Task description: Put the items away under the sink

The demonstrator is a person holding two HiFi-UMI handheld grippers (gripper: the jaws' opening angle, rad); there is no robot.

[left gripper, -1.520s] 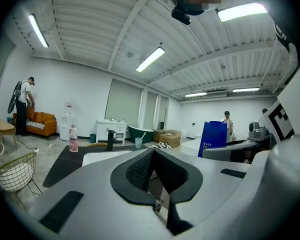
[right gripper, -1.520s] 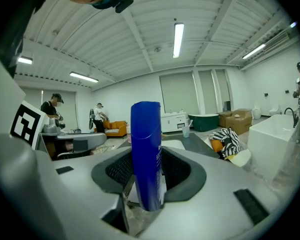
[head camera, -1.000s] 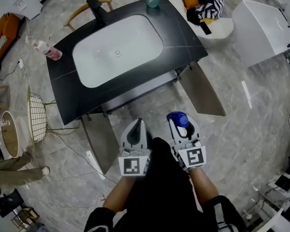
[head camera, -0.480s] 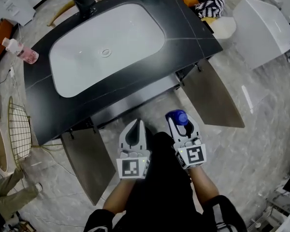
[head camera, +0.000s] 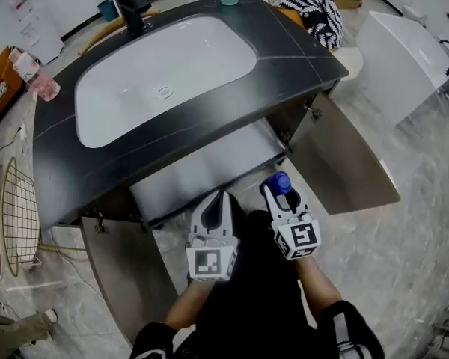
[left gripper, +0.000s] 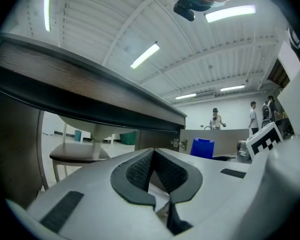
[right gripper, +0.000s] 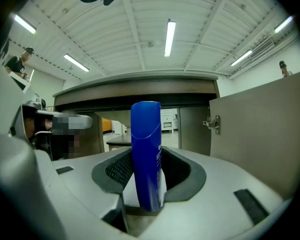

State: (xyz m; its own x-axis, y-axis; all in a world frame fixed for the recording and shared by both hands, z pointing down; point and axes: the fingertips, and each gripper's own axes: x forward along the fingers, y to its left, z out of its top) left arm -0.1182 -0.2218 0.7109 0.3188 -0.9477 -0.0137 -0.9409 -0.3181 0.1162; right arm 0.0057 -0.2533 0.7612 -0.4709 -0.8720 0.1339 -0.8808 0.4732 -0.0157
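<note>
A: What changed?
B: The left gripper [head camera: 216,197] and right gripper [head camera: 278,188] have sunk before the open cabinet [head camera: 209,172], at 6 o'clock of the sink [head camera: 135,103].
A: The right one?
B: It pinches the blue bottle [right gripper: 146,154] upright.
A: The left one?
B: Its tips are pressed together.

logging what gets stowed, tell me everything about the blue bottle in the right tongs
The blue bottle is glossy, plastic-looking, tall and slim, with a curved seam under its cap. It stands upright, clamped low down in the right tongs, touching nothing else, before the open cabinet under the sink.
</note>
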